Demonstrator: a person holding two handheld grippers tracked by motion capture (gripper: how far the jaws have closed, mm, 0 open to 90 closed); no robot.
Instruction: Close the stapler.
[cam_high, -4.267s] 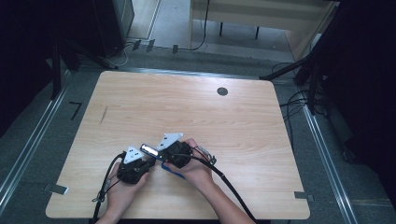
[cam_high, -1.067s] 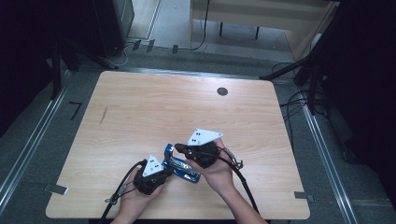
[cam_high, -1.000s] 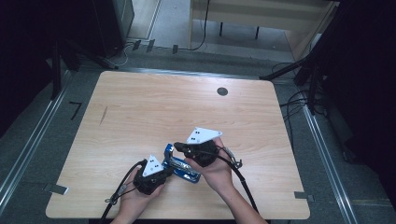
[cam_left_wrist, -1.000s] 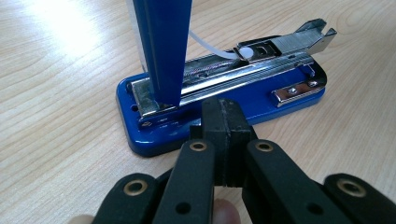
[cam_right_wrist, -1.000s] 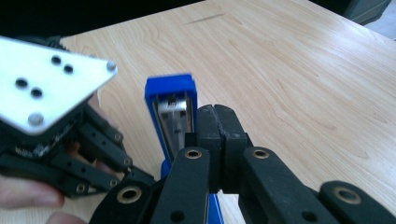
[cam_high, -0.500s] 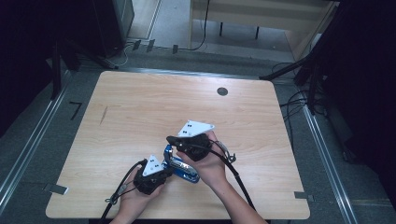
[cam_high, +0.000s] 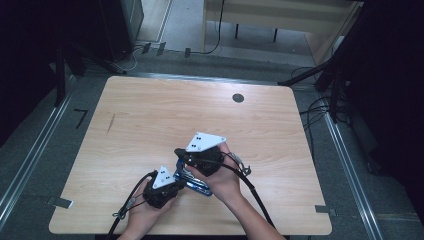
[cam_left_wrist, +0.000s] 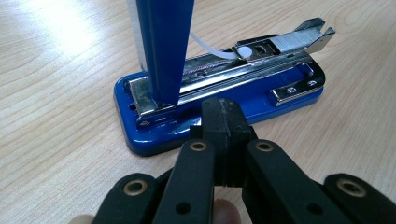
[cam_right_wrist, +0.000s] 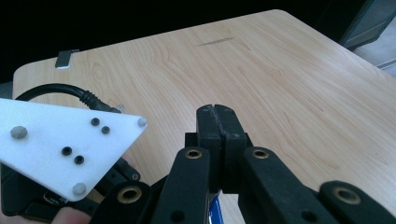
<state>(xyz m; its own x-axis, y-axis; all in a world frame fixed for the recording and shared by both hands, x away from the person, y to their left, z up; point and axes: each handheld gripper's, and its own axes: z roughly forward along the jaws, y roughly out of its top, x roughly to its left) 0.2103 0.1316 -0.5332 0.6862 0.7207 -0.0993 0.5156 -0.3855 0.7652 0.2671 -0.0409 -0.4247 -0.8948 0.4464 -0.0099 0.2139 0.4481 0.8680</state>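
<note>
Pale wood surface (cam_high: 150, 120), dark room around. Blue stapler (cam_left_wrist: 219, 100) near the front edge, lid up. Left claw (cam_left_wrist: 224, 135) clenched, empty, maybe touching its base. Right claw (cam_right_wrist: 219, 140) clenched, empty, just above.

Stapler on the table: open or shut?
Open. The stapler's blue top arm stands upright, baring the metal staple channel.

Stapler (cam_left_wrist: 219, 100): glossy blue base and lid, bright silver metal magazine and staple strip. Left gripper (cam_left_wrist: 224, 116) and right gripper (cam_right_wrist: 218, 122): matte black jaws with brass-coloured rivets. Table (cam_high: 165, 115): pale wood grain, one dark round spot.
</note>
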